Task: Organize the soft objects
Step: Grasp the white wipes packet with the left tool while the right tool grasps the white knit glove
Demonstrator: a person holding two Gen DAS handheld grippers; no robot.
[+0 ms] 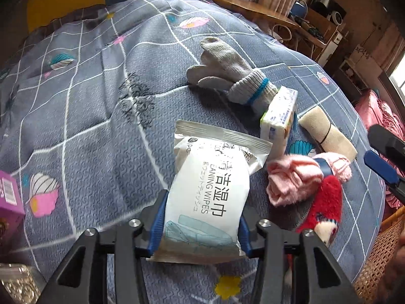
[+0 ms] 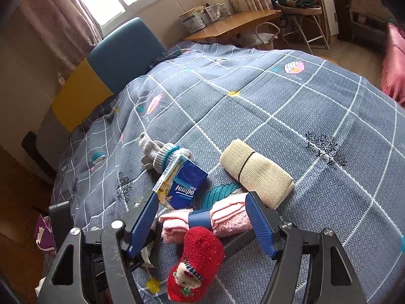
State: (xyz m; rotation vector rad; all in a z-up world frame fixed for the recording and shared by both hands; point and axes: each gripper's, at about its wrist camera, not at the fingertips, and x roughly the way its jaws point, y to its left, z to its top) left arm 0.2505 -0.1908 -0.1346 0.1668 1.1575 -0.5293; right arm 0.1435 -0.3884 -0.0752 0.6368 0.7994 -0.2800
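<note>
Blue ribbed pads of the left gripper (image 1: pixel 201 224) clamp a glossy white wipes pack (image 1: pixel 210 192) low over the quilted grey bedspread (image 1: pixel 101 126). Right gripper (image 2: pixel 200 217) hovers with jaws apart around a fuzzy pink towel roll (image 2: pixel 222 217) — red plush sock (image 2: pixel 200 258) just below, knit grey glove (image 2: pixel 157 154), tissue packet (image 2: pixel 184 182) and woven beige roll (image 2: pixel 255 174) beyond.

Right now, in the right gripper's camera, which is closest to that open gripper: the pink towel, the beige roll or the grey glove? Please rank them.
From the right gripper:
1. Pink towel, between its fingers.
2. Beige roll, just beyond, to the right.
3. Grey glove, farthest, back left behind the tissue pack.
</note>
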